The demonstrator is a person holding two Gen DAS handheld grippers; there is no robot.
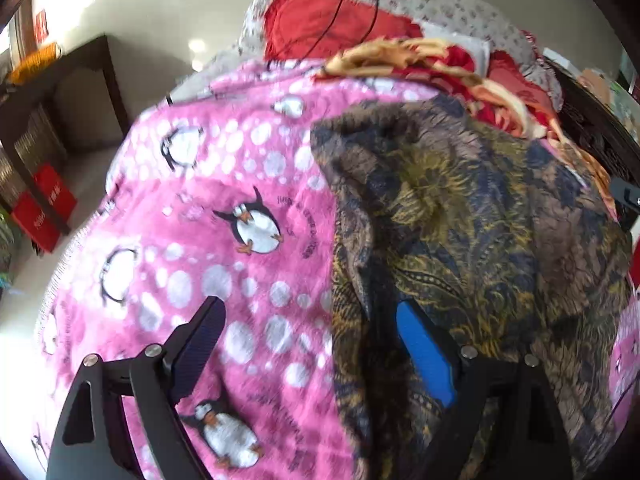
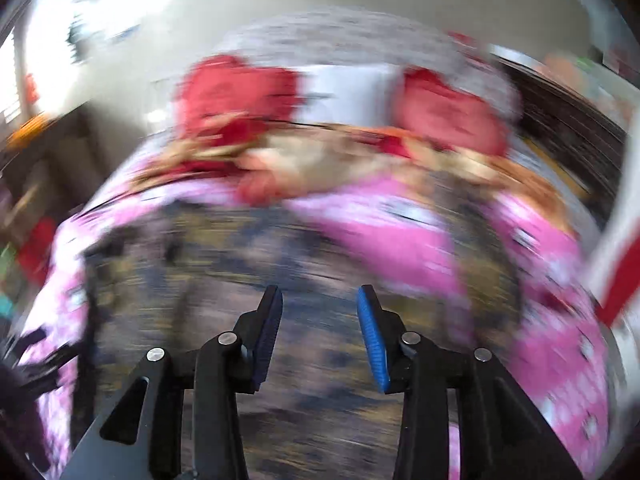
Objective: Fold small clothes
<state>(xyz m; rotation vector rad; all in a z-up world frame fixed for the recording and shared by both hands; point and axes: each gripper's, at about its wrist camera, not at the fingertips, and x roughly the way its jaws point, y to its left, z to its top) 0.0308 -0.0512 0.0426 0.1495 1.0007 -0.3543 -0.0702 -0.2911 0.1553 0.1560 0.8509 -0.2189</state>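
Pink fleece blanket (image 1: 224, 208) printed with penguins and white spots covers the bed — red pillows (image 1: 320, 24) and a red-and-gold quilt (image 1: 432, 64) are heaped at its far end. Brown paisley garment (image 1: 460, 216) lies crumpled on the blanket. Left tongs (image 1: 308, 312) stand wide open over the garment's edge, one finger above the blanket, the blue-padded finger (image 1: 424, 356) over the cloth. Right tongs (image 2: 320, 296), in a motion-blurred view, are partly open above the garment — nothing between the pads.
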